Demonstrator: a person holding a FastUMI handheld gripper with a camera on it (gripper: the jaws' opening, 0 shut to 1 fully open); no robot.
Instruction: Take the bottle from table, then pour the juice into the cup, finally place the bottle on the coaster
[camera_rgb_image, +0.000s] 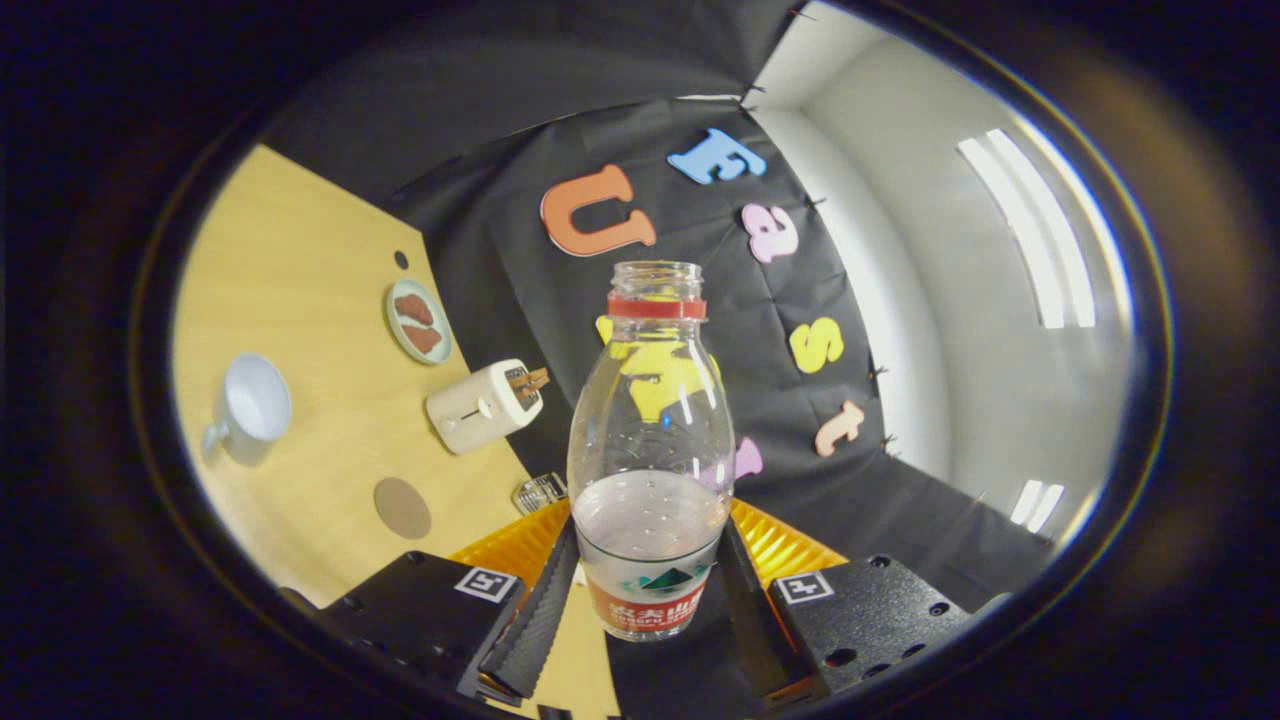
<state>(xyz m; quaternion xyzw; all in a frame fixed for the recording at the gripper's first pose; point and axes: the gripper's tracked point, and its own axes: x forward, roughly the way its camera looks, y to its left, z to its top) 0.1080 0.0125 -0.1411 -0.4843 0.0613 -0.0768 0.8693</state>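
Observation:
A clear plastic bottle (650, 450) with a red neck ring, no cap and a red label stands between my fingers, partly filled with a clear liquid. My gripper (648, 590) is shut on the bottle, both fingers pressing its lower body. The view is rolled, so the wooden table (300, 260) slants off to the left. A white cup (252, 402) with a handle sits on the table, far left of the bottle. A round brown coaster (403, 507) lies on the table between the cup and my left finger (540, 620).
A cream toaster (487, 405) with toast in its slots stands beyond the coaster. A small plate (419, 320) with two brown pieces lies further back. A small clear object (540, 492) sits near the table edge beside the bottle.

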